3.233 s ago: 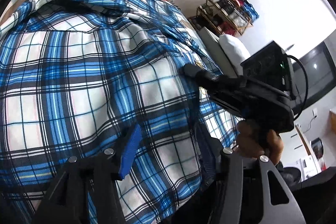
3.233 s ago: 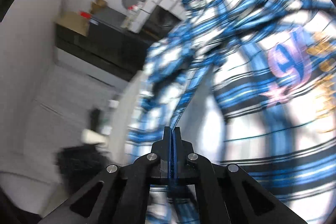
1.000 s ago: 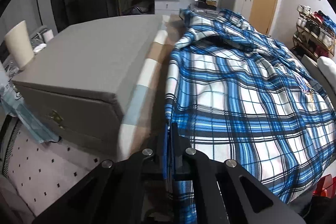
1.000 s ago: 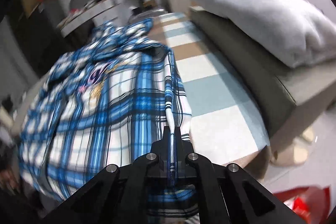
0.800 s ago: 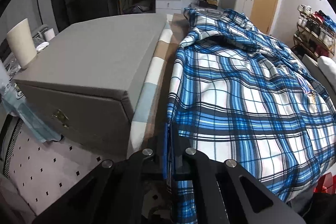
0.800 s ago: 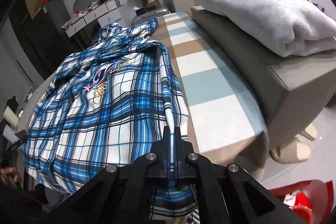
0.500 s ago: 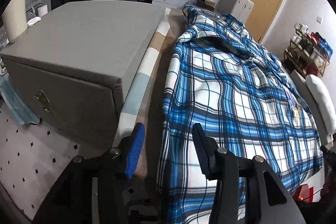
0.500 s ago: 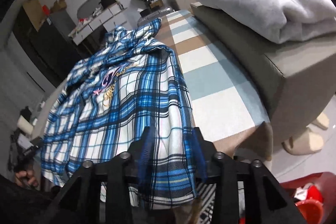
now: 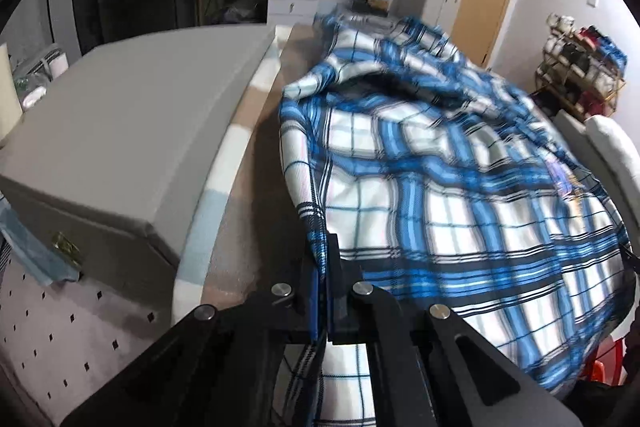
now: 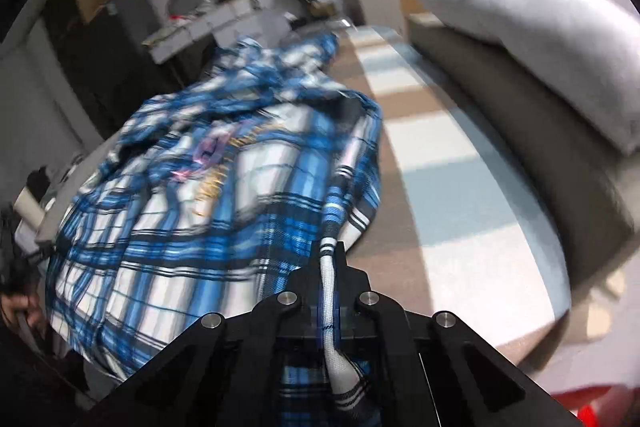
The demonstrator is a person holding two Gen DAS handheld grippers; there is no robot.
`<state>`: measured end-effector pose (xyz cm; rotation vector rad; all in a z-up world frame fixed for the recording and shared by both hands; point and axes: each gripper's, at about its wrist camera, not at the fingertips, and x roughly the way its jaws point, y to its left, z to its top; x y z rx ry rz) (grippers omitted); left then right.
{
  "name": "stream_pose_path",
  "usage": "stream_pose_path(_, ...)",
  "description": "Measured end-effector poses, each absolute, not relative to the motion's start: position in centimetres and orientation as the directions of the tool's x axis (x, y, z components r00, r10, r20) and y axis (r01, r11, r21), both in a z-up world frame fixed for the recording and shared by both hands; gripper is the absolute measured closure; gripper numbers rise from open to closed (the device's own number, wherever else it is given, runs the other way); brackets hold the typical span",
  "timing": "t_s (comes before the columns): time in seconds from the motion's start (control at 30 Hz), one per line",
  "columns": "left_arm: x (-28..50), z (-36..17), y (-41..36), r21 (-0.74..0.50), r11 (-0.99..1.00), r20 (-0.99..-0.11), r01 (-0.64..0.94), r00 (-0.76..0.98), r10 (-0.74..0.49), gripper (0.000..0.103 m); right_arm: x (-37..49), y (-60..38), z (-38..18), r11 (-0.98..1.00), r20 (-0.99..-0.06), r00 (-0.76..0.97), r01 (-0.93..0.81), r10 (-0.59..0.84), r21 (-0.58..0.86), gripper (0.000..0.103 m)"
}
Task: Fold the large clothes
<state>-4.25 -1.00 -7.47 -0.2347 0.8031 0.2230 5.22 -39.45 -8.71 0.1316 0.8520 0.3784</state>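
Across the striped bed cover (image 9: 224, 195) sprawls the plaid shirt (image 9: 440, 187), its six-o'clock hem freshly re-clamped by the left gripper (image 9: 323, 259) and right gripper (image 10: 329, 259), which should lift evenly together.

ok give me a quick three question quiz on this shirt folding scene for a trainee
1. True or false: both grippers are shut on the plaid shirt.
2. Multiple choice: what lies on the grey block to the right of the striped surface in the right wrist view? A) a box B) a grey pillow C) a lamp
3. Which edge does the left gripper pinch, and which the right gripper?

Key:
1. True
2. B
3. Left gripper the shirt's left edge, right gripper its right edge, both at the near end.
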Motion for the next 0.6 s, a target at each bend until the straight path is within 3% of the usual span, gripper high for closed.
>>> stream_pose_path(0.2,-7.2,-3.4,-0.3,-0.207,0.952,-0.652,-0.224,0.757,0.037,0.103,2.9,-43.4,-4.8,0.867,-0.545,0.684,-0.298,0.486,0.399,0.101)
stream_pose_path(0.4,-9.1,-0.9,-0.5,-0.261,0.954,-0.59,-0.147,0.807,-0.037,0.103,0.8,-45.2,-3.1,0.86,-0.517,0.703,-0.287,0.488,0.421,0.101)
stream_pose_path(0.6,-5.7,0.9,0.7,-0.311,0.946,-0.526,-0.091,0.846,-0.091,0.103,3.8,-44.0,-0.9,0.835,-0.455,0.717,-0.344,0.529,0.429,0.101)
